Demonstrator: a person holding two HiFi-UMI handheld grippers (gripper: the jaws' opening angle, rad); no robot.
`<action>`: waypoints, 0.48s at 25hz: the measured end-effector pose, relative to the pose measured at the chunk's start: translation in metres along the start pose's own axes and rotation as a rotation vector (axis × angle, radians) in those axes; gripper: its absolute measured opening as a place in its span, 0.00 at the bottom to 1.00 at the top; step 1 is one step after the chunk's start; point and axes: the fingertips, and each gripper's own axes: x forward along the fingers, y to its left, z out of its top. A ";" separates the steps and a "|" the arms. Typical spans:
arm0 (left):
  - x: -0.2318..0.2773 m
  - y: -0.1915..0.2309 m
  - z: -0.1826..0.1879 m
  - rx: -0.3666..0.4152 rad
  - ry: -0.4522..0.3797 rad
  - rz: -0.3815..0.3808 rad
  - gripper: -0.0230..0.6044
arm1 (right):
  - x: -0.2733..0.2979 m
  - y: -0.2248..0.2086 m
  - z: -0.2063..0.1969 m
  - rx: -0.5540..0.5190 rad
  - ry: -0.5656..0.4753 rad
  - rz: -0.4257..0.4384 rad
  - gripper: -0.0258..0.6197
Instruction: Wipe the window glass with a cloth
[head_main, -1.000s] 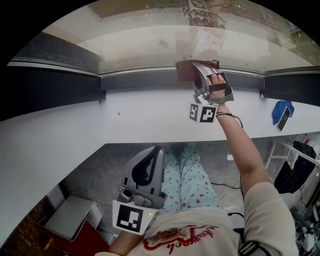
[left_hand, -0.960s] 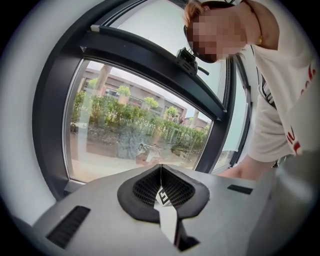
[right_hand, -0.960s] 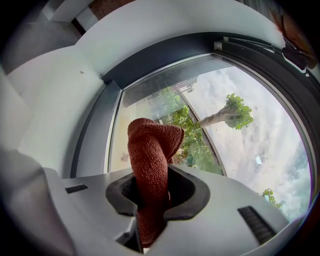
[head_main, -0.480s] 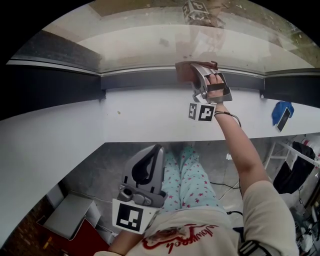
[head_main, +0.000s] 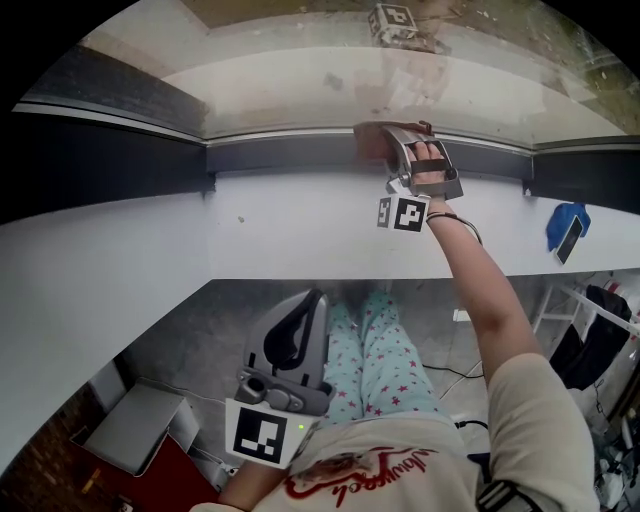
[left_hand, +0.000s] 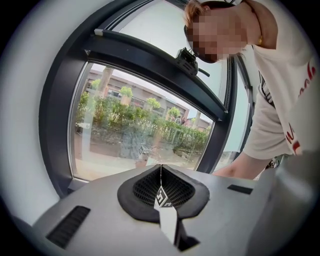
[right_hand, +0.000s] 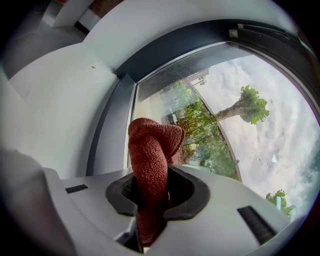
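Note:
My right gripper (head_main: 395, 150) is raised to the bottom edge of the window glass (head_main: 300, 85) and is shut on a rust-brown cloth (right_hand: 150, 155). In the head view the cloth (head_main: 375, 142) lies against the dark lower frame (head_main: 280, 155), its tip at the glass. In the right gripper view the cloth stands up between the jaws, pointing at the glass (right_hand: 235, 115). My left gripper (head_main: 292, 350) hangs low near my lap, shut with nothing in it. In the left gripper view its jaws (left_hand: 161, 187) meet and face the window (left_hand: 140, 135) from a distance.
A broad white sill (head_main: 250, 235) runs below the frame. A blue thing (head_main: 565, 228) lies on the sill at the far right. A grey box (head_main: 140, 430) sits on the floor at the lower left. Cables and clutter lie at the lower right.
My right gripper with the cloth has crept slightly upward and to the right along the frame. The left gripper has stayed where it was.

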 end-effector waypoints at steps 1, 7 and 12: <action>-0.002 0.001 -0.001 -0.002 0.001 0.004 0.07 | 0.002 0.004 -0.001 0.006 0.006 0.012 0.17; -0.013 0.007 -0.004 -0.010 -0.005 0.033 0.07 | 0.014 0.025 -0.005 0.017 0.047 0.059 0.18; -0.021 0.016 -0.005 -0.011 -0.012 0.060 0.07 | 0.025 0.059 -0.029 0.062 0.194 0.263 0.18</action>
